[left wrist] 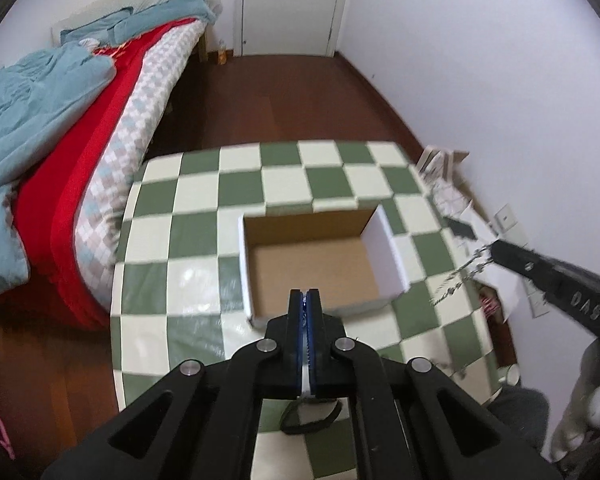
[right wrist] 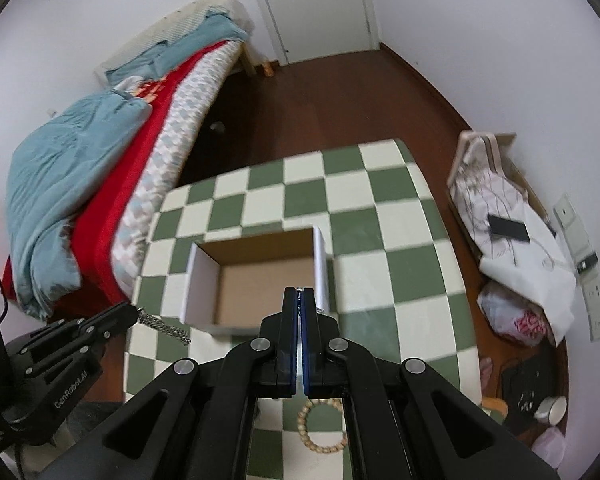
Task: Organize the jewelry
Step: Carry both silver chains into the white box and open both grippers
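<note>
An open cardboard box (left wrist: 320, 264) (right wrist: 260, 280), white outside and brown inside, sits empty on the green-and-cream checked table (left wrist: 204, 200). My left gripper (left wrist: 306, 296) (right wrist: 134, 313) is shut just in front of the box's near wall, and the right wrist view shows a silver chain (right wrist: 164, 326) hanging from its tip. My right gripper (right wrist: 299, 292) (left wrist: 494, 250) is shut over the box's near right corner, and a second silver chain (left wrist: 460, 276) dangles from it. A wooden bead bracelet (right wrist: 324, 428) and a black band (left wrist: 312, 420) lie on the table under the grippers.
A bed (left wrist: 80, 140) with blue and red bedding runs along the table's left side. Bags and papers (right wrist: 512, 240) are piled on the floor right of the table, near a mug (right wrist: 550, 408). A white door (left wrist: 292, 4) stands at the far wall.
</note>
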`<state>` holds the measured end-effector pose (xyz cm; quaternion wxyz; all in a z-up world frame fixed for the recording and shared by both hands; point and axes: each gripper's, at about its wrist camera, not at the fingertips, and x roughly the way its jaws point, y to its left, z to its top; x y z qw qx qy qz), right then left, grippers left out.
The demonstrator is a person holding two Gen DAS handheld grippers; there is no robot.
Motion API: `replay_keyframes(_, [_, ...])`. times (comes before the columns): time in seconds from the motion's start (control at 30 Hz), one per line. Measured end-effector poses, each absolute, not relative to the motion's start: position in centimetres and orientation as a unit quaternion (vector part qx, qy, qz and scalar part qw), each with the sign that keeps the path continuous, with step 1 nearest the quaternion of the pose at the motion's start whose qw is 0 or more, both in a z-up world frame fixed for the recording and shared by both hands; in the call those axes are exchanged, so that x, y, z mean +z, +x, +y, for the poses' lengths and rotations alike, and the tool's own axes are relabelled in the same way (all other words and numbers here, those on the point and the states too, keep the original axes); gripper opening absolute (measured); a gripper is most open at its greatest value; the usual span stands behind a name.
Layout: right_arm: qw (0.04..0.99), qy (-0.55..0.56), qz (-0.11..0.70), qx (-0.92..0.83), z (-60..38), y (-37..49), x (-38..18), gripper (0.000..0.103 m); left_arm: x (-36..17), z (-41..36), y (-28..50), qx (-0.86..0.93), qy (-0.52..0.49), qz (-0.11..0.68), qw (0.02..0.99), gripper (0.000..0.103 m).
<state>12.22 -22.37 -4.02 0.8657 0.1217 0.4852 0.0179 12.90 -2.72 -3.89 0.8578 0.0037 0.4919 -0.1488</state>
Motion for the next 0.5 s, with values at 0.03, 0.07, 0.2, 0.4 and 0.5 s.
replay_keyframes(0.03, [0.866, 0.120, 0.484, 0.023, -22.1, 12.8, -3.7, 0.001, -3.2, -2.8, 13.5, -0.152, 0.000, 0.486, 0.861, 0.000])
replay_keyframes(0.07, [0.866, 0.117, 0.485, 0.026, -21.9, 13.3, -3.5, 0.001, -2.9, -3.0, 13.9, -0.154, 0.001, 0.484, 0.862, 0.000])
replay_keyframes(0.2, [0.859, 0.120, 0.496, 0.042, -21.0, 16.2, -4.2, 0.001, -2.1, -3.8, 17.0, -0.161, 0.007, 0.478, 0.863, 0.000])
replay_keyframes(0.4, [0.828, 0.137, 0.539, 0.066, -19.7, 21.3, -7.8, 0.001, -4.5, -4.4, 21.4, -0.163, 0.005, 0.504, 0.848, 0.000])
replay_keyframes(0.5, [0.809, 0.132, 0.568, 0.074, -18.8, 23.6, -10.3, 0.001, -6.4, -4.4, 23.2, -0.158, 0.008, 0.520, 0.840, 0.000])
